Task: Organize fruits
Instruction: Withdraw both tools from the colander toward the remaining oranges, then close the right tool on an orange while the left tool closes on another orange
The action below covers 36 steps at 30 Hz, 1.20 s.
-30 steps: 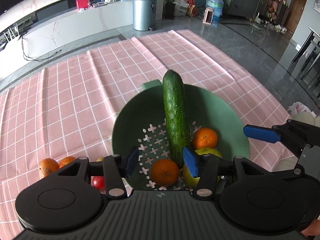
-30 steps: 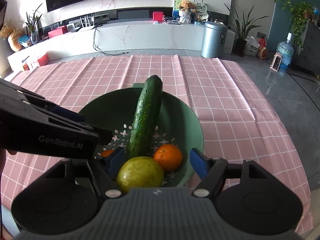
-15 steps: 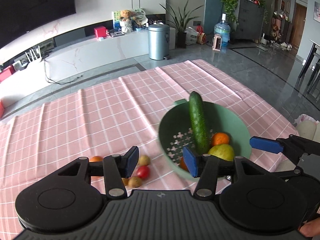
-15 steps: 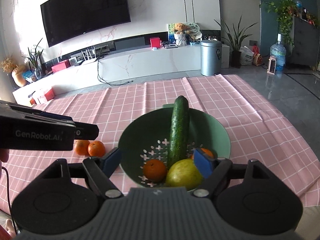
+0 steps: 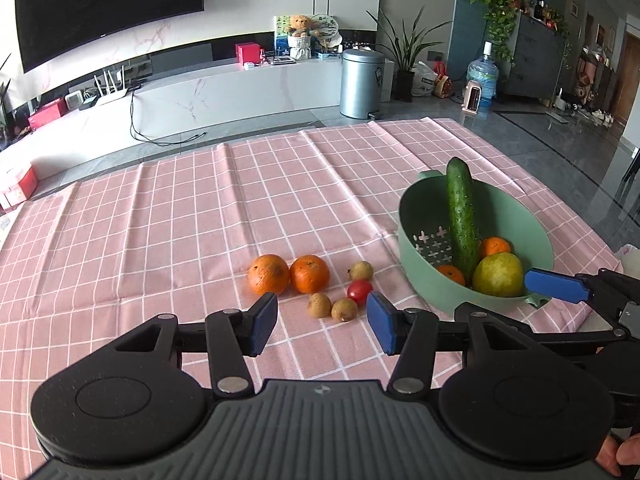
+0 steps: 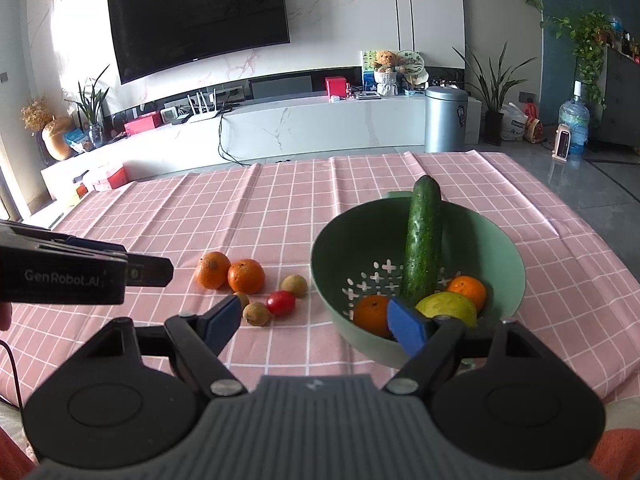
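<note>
Two oranges (image 5: 288,279) on cloth | colander (image 6: 508,248) holds cucumber (image 6: 422,236) | left gripper (image 5: 322,322), right gripper (image 6: 316,322) spread (nothing between)

Counter (image 5: 200,208), pink checked cloth: green colander (image 5: 424,276), two oranges (image 5: 288,274), cherry tomato (image 5: 359,290), three small brown fruits (image 5: 344,309).

Pink checked cloth (image 5: 168,216) creased; green plastic colander (image 5: 416,216) matt; cucumber (image 5: 460,208) bumpy; oranges (image 5: 268,274) dimpled.

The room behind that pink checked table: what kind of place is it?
Most likely a home living room: a large black wall-mounted television, a long white marble-look media console beneath it, and leafy potted houseplants on the floor.
</note>
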Tool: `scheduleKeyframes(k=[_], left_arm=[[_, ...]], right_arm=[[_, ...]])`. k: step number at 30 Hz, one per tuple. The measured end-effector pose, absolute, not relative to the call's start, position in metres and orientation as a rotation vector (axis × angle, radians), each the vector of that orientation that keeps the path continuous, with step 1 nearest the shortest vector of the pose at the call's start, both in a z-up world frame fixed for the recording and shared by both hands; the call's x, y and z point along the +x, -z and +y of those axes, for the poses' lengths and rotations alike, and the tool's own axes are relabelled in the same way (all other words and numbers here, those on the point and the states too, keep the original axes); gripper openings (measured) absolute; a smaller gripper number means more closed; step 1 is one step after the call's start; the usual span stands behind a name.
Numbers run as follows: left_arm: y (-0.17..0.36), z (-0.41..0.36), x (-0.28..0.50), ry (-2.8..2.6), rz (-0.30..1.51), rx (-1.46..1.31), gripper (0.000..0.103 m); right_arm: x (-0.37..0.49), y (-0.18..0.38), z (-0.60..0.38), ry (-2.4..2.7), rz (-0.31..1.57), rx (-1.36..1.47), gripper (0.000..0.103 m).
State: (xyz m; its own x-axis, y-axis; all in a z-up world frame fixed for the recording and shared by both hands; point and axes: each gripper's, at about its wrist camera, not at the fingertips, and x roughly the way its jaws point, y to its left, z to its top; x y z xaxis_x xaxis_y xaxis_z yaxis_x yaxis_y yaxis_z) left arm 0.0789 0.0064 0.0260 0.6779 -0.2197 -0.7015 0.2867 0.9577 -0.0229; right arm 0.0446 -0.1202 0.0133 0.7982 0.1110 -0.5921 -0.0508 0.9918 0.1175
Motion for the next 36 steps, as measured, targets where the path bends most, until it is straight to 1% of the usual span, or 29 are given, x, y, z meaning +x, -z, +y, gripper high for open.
scheduleKeyframes(k=[3,5,6,8,14,17,19,25,29,31,36], left_arm=[[-0.016,0.018,0.080,0.274,0.787,0.077,0.061],[-0.008,0.025,0.082,0.270,0.800,0.057,0.061],[-0.005,0.028,0.082,0.267,0.806,0.049,0.061],[0.002,0.034,0.084,0.260,0.819,0.037,0.061],[0.012,0.044,0.096,0.249,0.839,0.013,0.060],[0.012,0.043,0.104,0.254,0.835,0.031,0.059],[0.013,0.042,0.111,0.265,0.824,0.048,0.059],[0.020,0.047,0.139,0.279,0.816,0.044,0.059],[0.033,0.053,0.159,0.285,0.846,-0.017,0.059],[0.040,0.054,0.167,0.295,0.865,-0.021,0.056],[0.049,0.057,0.179,0.315,0.894,-0.057,0.056]], right_arm=[[0.042,-0.007,-0.114,-0.103,0.645,0.103,0.073],[0.042,-0.005,-0.110,-0.120,0.647,0.096,0.064],[0.043,-0.003,-0.107,-0.129,0.647,0.091,0.062],[0.045,-0.001,-0.102,-0.151,0.648,0.085,0.055],[0.061,0.010,-0.085,-0.196,0.682,0.057,0.042],[0.072,0.016,-0.075,-0.216,0.696,0.039,0.037],[0.083,0.017,-0.069,-0.232,0.695,0.025,0.035],[0.116,0.023,-0.053,-0.266,0.691,-0.031,0.034],[0.138,0.030,-0.047,-0.279,0.701,-0.077,0.034],[0.147,0.035,-0.045,-0.286,0.705,-0.104,0.034],[0.163,0.046,-0.040,-0.292,0.710,-0.159,0.034]])
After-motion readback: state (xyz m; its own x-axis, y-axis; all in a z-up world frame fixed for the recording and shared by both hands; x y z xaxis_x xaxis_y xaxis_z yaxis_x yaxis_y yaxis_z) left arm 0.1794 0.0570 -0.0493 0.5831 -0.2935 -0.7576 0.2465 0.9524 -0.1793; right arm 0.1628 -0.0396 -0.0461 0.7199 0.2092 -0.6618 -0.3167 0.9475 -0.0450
